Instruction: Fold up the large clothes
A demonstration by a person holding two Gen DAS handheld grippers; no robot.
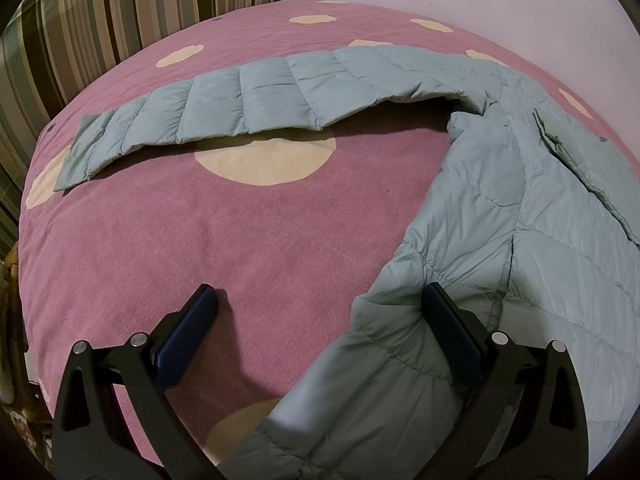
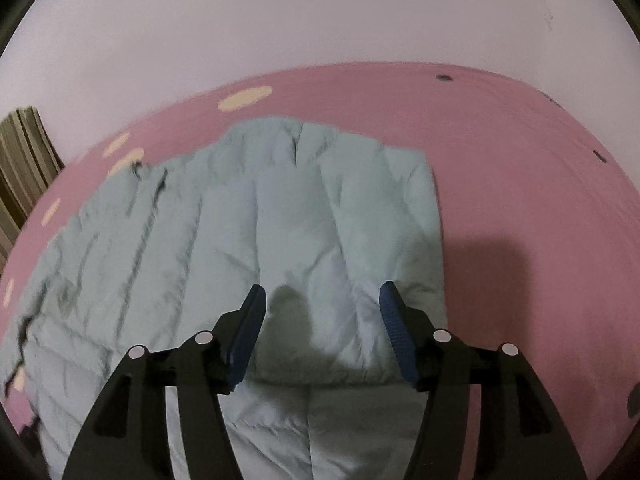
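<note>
While the left tongs [image 1: 320, 308] stand wide over the bed, their right blue pad [image 1: 452, 336] rests against the near edge of a pale blue-green quilted puffer jacket [image 1: 540, 216] and nothing is pinched. The right tongs [image 2: 322, 304] also stand apart above the jacket's folded body, gripping nothing. One sleeve [image 1: 224, 116] stretches flat across the pink bedspread with cream dots [image 1: 200, 240]. A striped curtain [image 1: 80, 32] hangs beyond. No label or writing can be read anywhere.
</note>
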